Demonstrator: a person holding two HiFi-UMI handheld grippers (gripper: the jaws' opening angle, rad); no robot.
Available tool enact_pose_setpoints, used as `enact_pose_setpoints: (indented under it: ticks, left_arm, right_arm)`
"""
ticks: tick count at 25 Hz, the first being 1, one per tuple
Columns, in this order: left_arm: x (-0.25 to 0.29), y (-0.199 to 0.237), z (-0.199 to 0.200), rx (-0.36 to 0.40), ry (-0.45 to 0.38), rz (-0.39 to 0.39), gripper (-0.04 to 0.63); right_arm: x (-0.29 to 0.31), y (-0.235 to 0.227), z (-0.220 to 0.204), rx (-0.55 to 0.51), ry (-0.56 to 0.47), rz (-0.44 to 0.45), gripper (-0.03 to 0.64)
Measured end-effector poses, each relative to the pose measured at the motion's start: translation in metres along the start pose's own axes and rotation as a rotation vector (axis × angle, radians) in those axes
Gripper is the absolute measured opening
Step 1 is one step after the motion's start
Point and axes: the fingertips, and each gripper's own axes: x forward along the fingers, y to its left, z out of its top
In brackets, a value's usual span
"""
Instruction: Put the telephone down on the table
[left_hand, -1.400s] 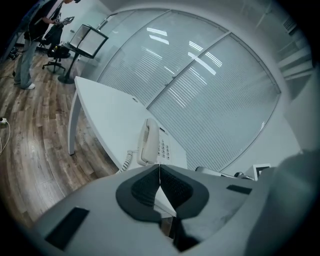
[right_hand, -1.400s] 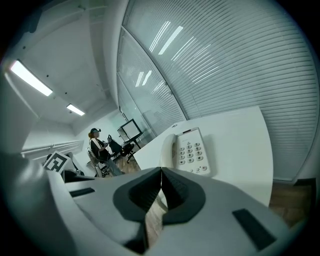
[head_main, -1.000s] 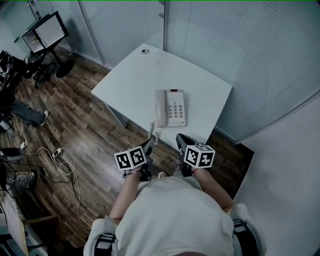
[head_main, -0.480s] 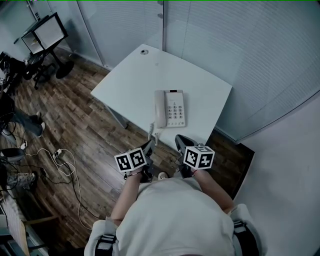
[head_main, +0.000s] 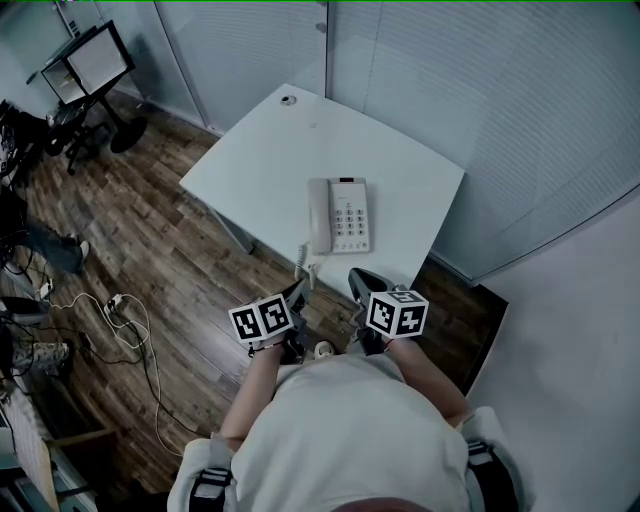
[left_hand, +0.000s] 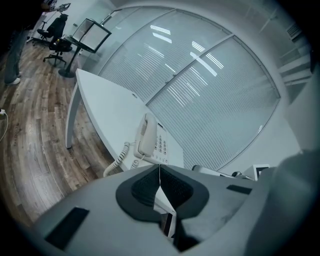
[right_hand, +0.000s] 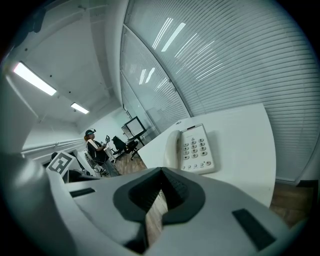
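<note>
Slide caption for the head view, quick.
White corded telephone rests on white table; left gripper and right gripper nearby, both shut and empty.

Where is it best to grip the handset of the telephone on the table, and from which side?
Grip the handset at its slim middle, between the two thicker ends, coming from above with the jaws across its width. It lies along the left side of the telephone, so the left hand-held gripper, now shut and empty, is probably better placed; open it first.
</note>
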Motion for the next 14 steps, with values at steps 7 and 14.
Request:
enact_pose_setpoints:
  ticks: [7,14]
  left_arm:
    - [0.0009,0.0020,-0.0019,-0.004,0.009,0.000,0.021]
    - [0.0046,0.0023,-0.0031,-0.012,0.013,-0.006,0.021]
  right_arm:
    - [0.0016,0.0012,0.0002,0.007,-0.003,0.002,0.020]
    - [0.0031,-0.0009,0.0000,0.009,-0.003,0.004,0.020]
